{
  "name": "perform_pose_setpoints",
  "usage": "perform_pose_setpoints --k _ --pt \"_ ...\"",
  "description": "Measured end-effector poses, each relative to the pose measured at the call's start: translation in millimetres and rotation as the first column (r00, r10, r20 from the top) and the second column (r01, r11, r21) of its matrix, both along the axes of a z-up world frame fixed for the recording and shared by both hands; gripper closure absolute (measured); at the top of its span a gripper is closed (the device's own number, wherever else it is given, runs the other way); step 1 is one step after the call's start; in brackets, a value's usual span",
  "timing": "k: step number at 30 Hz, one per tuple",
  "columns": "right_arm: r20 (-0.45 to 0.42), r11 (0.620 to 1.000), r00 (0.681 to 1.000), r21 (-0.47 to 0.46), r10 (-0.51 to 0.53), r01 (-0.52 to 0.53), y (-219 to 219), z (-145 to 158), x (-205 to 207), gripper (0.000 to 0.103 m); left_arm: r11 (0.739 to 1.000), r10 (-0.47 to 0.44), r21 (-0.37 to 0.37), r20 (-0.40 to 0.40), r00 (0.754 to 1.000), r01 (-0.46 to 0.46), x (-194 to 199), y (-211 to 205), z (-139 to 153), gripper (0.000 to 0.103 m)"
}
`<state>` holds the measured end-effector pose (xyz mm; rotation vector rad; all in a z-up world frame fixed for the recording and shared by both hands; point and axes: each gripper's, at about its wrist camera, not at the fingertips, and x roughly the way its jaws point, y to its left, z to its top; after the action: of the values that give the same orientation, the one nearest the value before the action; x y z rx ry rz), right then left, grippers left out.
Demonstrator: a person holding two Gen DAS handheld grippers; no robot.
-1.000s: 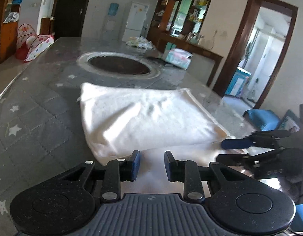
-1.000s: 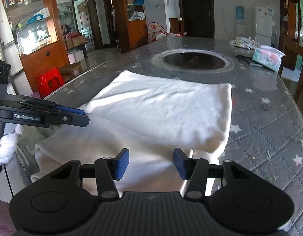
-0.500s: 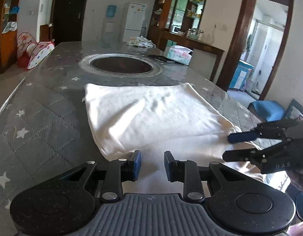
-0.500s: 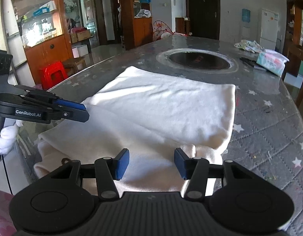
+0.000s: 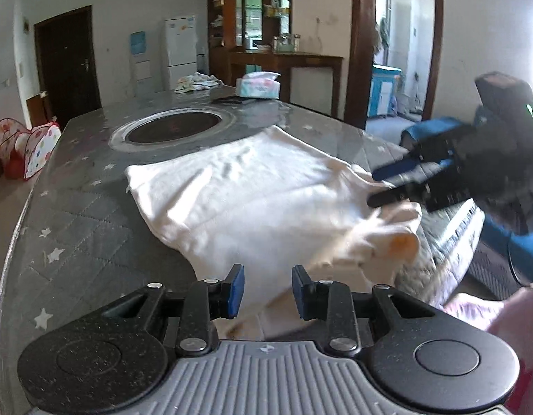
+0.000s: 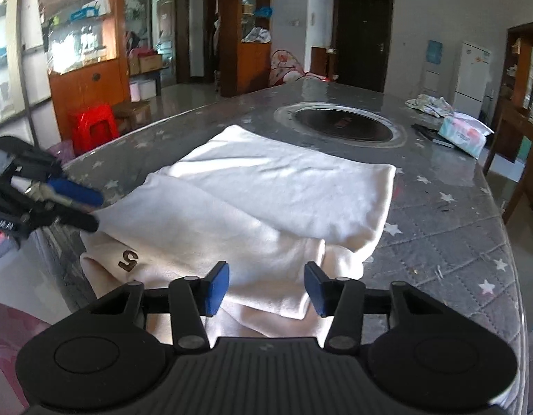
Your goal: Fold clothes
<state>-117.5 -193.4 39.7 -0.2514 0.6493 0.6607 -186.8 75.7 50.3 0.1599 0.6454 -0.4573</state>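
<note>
Cream garment, folded over on itself, lies on the near part of a grey quilted table with white stars, its near edge bunched and spilling over the table's rim. A small brown mark shows on the lower layer near that rim.

Left gripper hovers over the near edge of the cloth, its blue pads apart by a narrow gap and opening; the fabric is seen behind the gap, but the pads do not press on it. Right gripper hangs over the same bunched edge further along, its pads somewhat wider apart and closing, with cloth seen under the gap and nothing pinched. Each tool shows in the other's view, pointing in at the cloth from the side: the right one in the left wrist view, the left one in the right wrist view.

Beyond the garment a round dark hob is set into the table. Further back lie a tissue pack, a flat dark object just beside it, and a crumpled cloth. Nothing rests on the garment itself. Off the table stand a red stool, a white fridge and wooden cabinets.
</note>
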Motion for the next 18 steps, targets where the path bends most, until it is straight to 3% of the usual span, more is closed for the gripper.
perform_pose_setpoints --k 4,13,17,18 --pt "-0.027 1.000 1.000 -0.014 -0.015 0.015 -5 -6 0 0.064 0.998 -0.057 0.034 0.007 0.998 0.056 -9 -5 -3 0.069" --pt "0.005 0.999 1.000 -0.038 0.015 -0.015 -11 6 -11 0.063 0.978 -0.162 0.139 0.051 0.985 0.154 -18 -30 -19 0.069" --pt "0.022 0.996 0.998 -0.080 0.052 -0.050 -14 10 -22 0.059 0.969 -0.199 0.167 0.083 0.977 0.183 -20 -39 -23 0.069" --pt "0.027 0.994 0.998 -0.091 0.061 -0.058 -15 11 -24 0.057 0.969 -0.200 0.165 0.089 0.976 0.184 -19 -40 -23 0.073"
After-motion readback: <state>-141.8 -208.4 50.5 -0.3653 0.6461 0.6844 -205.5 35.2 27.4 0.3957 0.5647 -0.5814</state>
